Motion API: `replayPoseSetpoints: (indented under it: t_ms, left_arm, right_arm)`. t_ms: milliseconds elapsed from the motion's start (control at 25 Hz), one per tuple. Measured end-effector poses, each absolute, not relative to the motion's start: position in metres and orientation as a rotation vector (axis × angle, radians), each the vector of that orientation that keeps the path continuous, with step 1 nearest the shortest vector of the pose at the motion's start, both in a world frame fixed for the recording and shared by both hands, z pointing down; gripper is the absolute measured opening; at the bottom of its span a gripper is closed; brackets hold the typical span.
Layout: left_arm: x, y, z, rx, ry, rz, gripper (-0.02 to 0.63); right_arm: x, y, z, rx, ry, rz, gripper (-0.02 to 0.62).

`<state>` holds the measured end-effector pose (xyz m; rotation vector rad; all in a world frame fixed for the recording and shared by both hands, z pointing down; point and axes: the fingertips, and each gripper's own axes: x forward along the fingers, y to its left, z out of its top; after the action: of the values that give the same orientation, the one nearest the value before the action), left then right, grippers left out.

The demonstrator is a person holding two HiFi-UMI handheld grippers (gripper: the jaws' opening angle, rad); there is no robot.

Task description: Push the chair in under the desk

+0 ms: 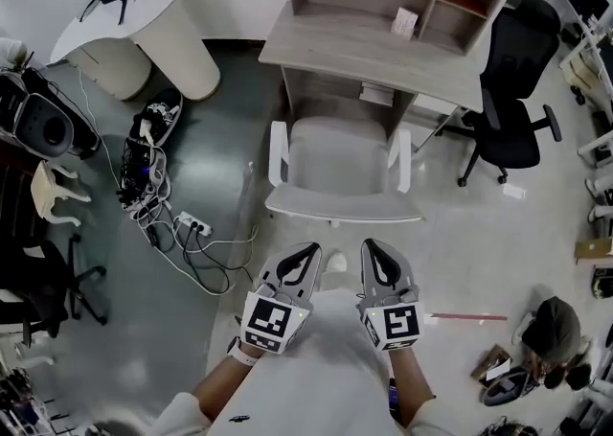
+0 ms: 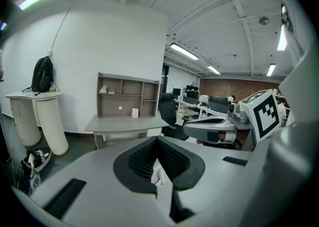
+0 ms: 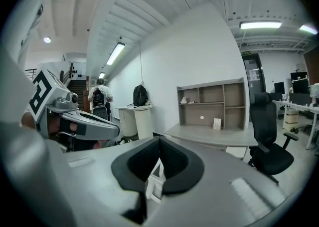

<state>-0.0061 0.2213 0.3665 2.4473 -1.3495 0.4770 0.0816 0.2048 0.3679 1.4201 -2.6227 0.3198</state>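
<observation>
Between either pair of jaws: nothing. Left gripper (image 1: 306, 254) and right gripper (image 1: 372, 252) both have jaws pressed together, tips meeting, empty. Each gripper view shows only a sliver of white chair through the notch behind the tips. Both grippers are held side by side, close together, pointing forward and level with each other, so neither hand is nearer. Straight ahead of the tips, near but not touching, is the top edge of the backrest of the chair (image 1: 341, 175). Backrest long axis runs left-right, square across the pointing direction. The two grippers sit either side of its midline, inboard of the armrests. Chair faces away from the person, toward the desk (image 1: 316, 51), seat front about at the desk's near edge. How far under it sits I can't tell from above. Kneehole lies directly beyond the chair, on the same line as the jaws. Near edge of the desk surface looks slightly skewed against the backrest, dropping toward the right. My read: the push goes straight forward with closed tips on the backrest, even pressure from both sides so the chair doesn't yaw. Black office chair (image 1: 512, 99) stands just beside the desk's right end, clear of that line.
</observation>
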Motion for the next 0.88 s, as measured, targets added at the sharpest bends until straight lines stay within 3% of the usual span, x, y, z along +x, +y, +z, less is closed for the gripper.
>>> replayPoseSetpoints:
  t_ms: [880]
  left_arm:
    - [-0.016, 0.13, 0.395, 2.517, -1.172, 0.64, 0.006]
  right_arm:
    - [0.08, 0.126, 0.394, 1.378, -2.51, 0.318, 0.012]
